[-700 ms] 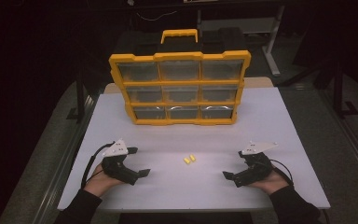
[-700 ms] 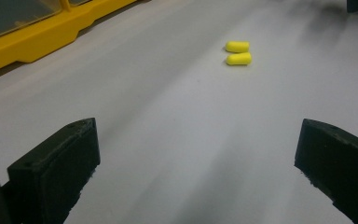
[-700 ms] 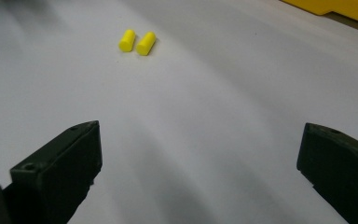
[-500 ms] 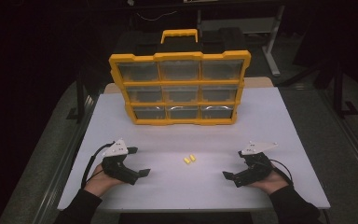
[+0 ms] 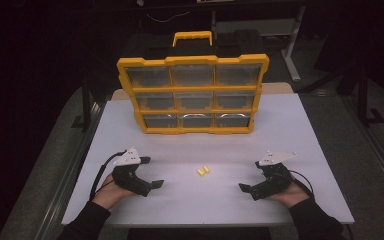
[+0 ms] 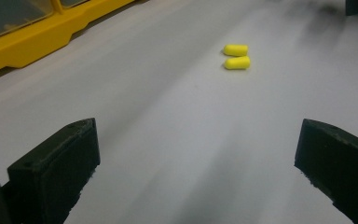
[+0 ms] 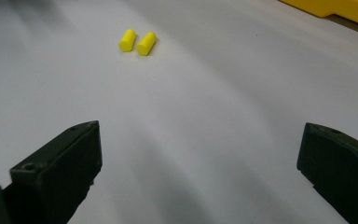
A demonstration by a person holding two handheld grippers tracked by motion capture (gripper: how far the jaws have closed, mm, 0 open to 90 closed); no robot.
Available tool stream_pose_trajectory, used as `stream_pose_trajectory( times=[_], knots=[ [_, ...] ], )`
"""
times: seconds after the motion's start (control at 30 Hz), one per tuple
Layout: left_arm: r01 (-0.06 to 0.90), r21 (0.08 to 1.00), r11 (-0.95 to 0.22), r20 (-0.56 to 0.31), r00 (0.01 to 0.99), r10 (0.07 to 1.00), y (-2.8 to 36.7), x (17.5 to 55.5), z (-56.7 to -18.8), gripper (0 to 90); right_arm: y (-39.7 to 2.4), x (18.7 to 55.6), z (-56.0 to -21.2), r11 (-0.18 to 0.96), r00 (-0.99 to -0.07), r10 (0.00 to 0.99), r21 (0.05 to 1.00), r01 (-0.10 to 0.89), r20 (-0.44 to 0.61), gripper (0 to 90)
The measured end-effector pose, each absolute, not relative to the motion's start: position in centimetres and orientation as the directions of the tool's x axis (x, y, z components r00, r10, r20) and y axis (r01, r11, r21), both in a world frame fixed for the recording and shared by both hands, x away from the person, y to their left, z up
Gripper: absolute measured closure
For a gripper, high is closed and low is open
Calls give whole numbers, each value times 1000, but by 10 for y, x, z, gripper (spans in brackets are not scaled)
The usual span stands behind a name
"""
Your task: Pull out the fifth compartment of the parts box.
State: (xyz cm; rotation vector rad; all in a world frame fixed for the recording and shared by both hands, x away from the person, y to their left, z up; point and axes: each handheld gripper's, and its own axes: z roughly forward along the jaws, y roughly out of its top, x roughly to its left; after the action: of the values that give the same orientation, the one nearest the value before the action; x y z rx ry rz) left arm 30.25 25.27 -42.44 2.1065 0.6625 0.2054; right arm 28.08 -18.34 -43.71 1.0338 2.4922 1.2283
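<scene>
Resting on bench (image 5: 300,125), left tongs (image 5: 152,172) and right tongs (image 5: 245,189) wide, empty. Two yellow earplugs (image 5: 203,171) lie between them, touching, near organizer box (image 5: 193,95). Advice: approach low, pinch one plug across middle, avoid nudging neighbour.

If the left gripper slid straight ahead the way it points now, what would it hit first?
Probably the two yellow earplugs. The left gripper, jaws wide open, points across the white table toward them, with bare surface between. They sit slightly right of centre in its view, so it might just graze them.
</scene>
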Motion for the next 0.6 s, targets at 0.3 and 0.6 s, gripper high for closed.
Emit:
stream_pose_trajectory(
  times=[0.3,0.6],
  knots=[
    [367,808,-462,-83,846,526,247,305,-422,0,-183,281,-437,415,-747,649,755,507,145,0],
    [358,818,-450,-77,844,531,244,308,-420,0,-183,280,-436,412,-748,648,760,502,143,0]
  ],
)
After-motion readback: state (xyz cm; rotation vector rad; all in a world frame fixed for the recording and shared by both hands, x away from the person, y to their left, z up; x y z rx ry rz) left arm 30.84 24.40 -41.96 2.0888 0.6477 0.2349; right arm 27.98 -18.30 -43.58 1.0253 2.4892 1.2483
